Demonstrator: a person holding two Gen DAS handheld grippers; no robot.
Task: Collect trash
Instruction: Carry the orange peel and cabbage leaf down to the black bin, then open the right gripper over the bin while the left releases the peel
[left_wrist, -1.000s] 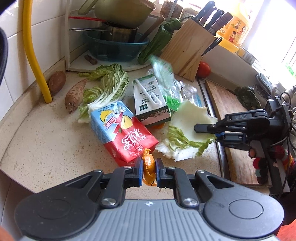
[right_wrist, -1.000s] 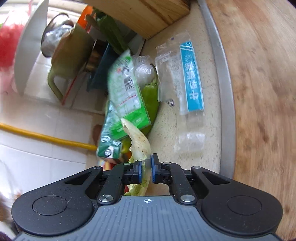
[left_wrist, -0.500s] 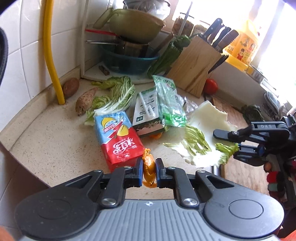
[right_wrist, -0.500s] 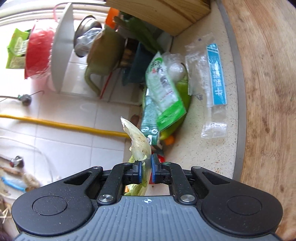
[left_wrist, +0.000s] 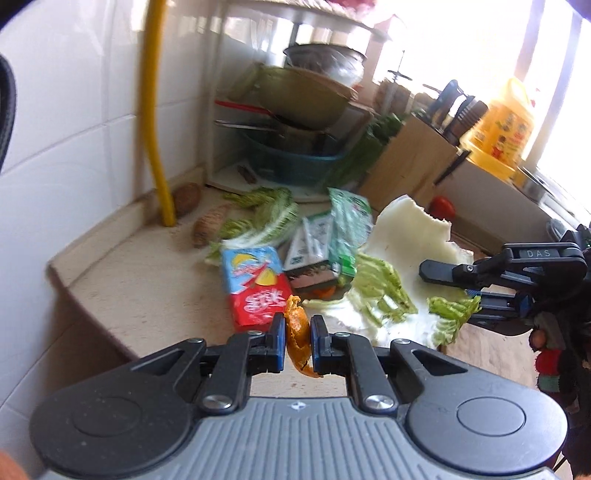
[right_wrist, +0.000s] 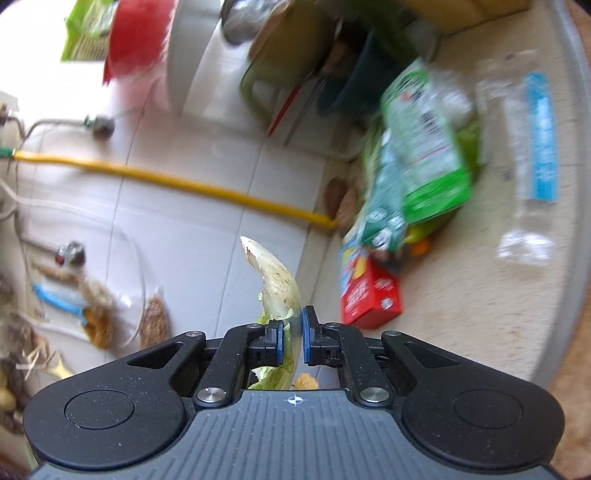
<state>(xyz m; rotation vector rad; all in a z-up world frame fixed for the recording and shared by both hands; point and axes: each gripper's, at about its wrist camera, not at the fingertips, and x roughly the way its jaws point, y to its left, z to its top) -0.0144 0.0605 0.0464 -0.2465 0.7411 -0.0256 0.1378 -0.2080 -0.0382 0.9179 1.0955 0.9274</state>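
The speckled beige stone table carries the remaining litter, and all of it lies ahead of and below both tools; the largest loose piece is the red and blue drink carton, flat on the table with its long axis running away from the left camera, its near red end just beyond the left fingertips; beside it to the right lie a green and white carton and a crinkled green plastic wrapper, and further right, seen from the right wrist, a clear plastic sleeve with a blue stripe; the left hand-held gripper is clamped on a curled strip of orange peel, lifted clear of the table; the right hand-held gripper pinches a pale, torn cabbage leaf by its stem, the leaf standing up past the pads and, in the left view, spreading broadly; both being full, I judge neither can take the carton until it unloads, though the left is the nearer; no bin shows in either view
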